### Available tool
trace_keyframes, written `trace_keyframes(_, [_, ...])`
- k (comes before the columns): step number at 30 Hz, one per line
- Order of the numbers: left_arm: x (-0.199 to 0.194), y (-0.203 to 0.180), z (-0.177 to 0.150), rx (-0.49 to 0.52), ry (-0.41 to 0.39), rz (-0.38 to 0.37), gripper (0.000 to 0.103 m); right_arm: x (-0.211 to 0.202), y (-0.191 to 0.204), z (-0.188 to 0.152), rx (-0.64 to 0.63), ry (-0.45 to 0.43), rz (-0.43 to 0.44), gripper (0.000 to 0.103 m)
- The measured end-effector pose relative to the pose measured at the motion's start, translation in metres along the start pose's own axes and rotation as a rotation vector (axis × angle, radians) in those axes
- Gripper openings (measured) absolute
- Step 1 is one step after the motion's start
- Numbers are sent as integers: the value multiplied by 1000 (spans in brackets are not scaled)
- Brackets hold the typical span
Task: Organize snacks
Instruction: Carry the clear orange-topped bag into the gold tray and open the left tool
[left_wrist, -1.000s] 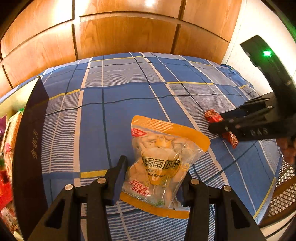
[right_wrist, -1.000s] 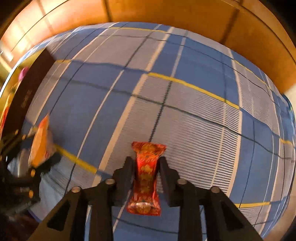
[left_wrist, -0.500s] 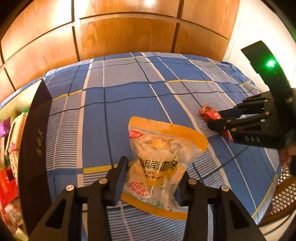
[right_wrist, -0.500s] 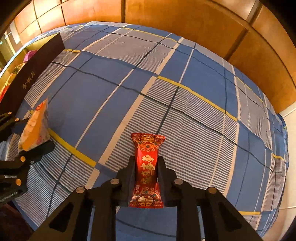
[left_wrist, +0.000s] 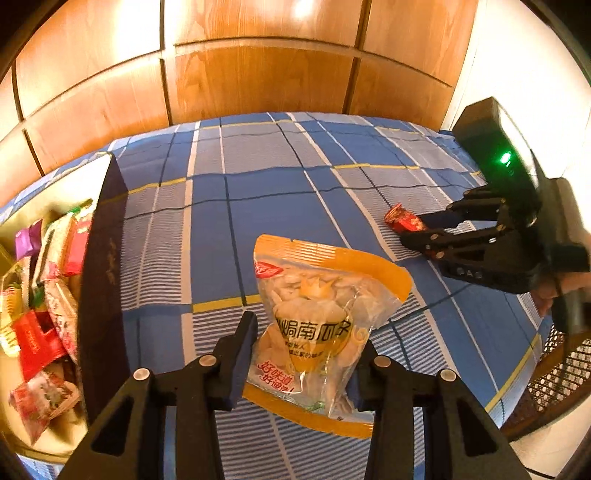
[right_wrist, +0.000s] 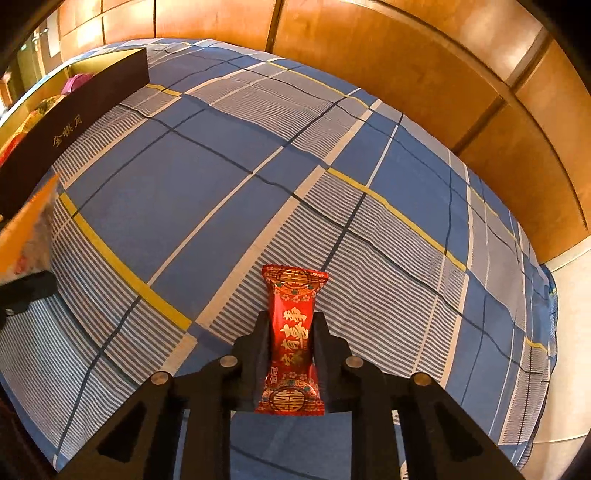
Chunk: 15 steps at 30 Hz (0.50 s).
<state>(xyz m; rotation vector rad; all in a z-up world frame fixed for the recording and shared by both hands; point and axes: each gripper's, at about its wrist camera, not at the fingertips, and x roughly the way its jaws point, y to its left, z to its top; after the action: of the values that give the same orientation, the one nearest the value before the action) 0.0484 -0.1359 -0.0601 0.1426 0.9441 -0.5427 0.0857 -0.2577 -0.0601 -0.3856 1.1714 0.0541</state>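
Observation:
My left gripper (left_wrist: 306, 354) is shut on a clear snack bag with an orange rim (left_wrist: 321, 325) and holds it above the blue plaid cloth (left_wrist: 221, 229). My right gripper (right_wrist: 290, 332) is shut on a red candy with gold characters (right_wrist: 293, 336), also lifted over the cloth (right_wrist: 207, 192). The right gripper (left_wrist: 413, 227) shows at the right of the left wrist view with the red candy (left_wrist: 400, 221) at its tips. The snack bag's orange edge (right_wrist: 26, 221) shows at the far left of the right wrist view.
A dark box wall with gold characters (left_wrist: 103, 277) stands at the left; behind it lie several wrapped snacks (left_wrist: 40, 317). The same box (right_wrist: 74, 114) is at the upper left in the right wrist view. Wood panels (left_wrist: 258, 74) rise behind. A woven chair (left_wrist: 554, 376) sits lower right.
Both grippers have risen with their snacks. The left view has swung left, so more of the box and its snacks shows. Both grips are unchanged.

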Motion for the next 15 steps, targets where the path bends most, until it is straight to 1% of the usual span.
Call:
trace_keyframes(3, [-11, 3, 3, -18, -22, -8, 42, 1, -1, -2, -20, -9, -10, 22])
trace_keyframes(7, [-27, 6, 7, -32, -41, 5, 42, 6, -7, 2, -6, -6, 11, 22])
trace_keyframes(9, [-39, 9, 9, -34, -65, 10, 42, 7, -7, 3, -8, -7, 13, 22])
trace_keyframes(12, [-53, 15, 11, -60, -89, 10, 42, 7, -3, 2, -35, -16, -4, 22])
trace_keyframes(15, [-69, 23, 14, -72, -120, 35, 42, 7, 1, 1, -65, -27, -25, 22])
